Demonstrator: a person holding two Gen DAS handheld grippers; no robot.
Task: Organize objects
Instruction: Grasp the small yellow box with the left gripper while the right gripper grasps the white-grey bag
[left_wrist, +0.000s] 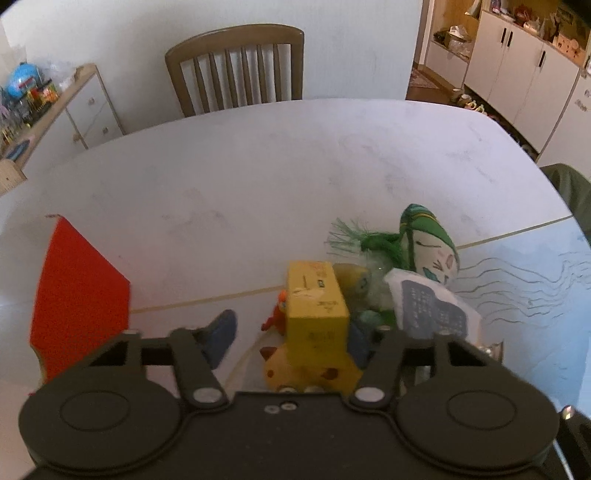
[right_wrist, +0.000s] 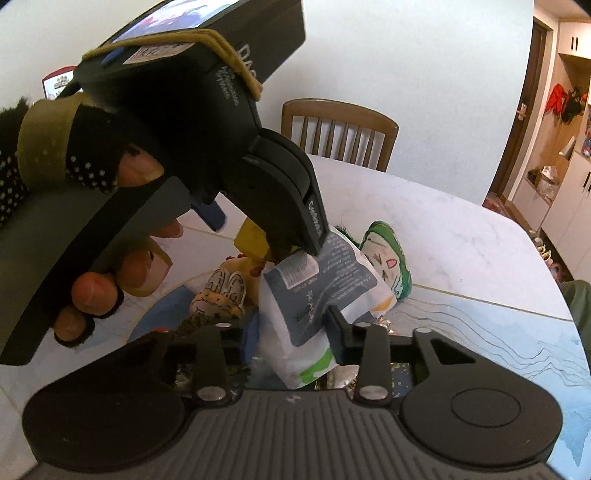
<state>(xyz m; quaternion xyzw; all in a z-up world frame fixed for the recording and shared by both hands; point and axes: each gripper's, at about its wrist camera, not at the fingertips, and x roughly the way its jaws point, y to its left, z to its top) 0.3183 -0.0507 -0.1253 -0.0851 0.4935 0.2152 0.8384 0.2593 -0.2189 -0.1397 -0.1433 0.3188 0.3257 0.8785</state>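
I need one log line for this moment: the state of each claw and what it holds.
left claw: open, around yellow box | right claw: shut on white packet | both over toy pile on table

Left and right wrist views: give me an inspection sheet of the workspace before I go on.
Surface: white marbled table; a pale blue mat with wavy lines covers its near right part.
Job's things: yellow cardboard box, white and grey-blue printed packet, green-and-white cloth doll head and yellow plush toy, all in one heap.
Clutter: flat red sheet, left of the heap.
Grippers: left gripper open, one finger on either side of the box; right gripper shut on the packet.
Cables: nothing seen.
Surroundings: brown wooden slatted chair beyond the table; white cabinets at far right.
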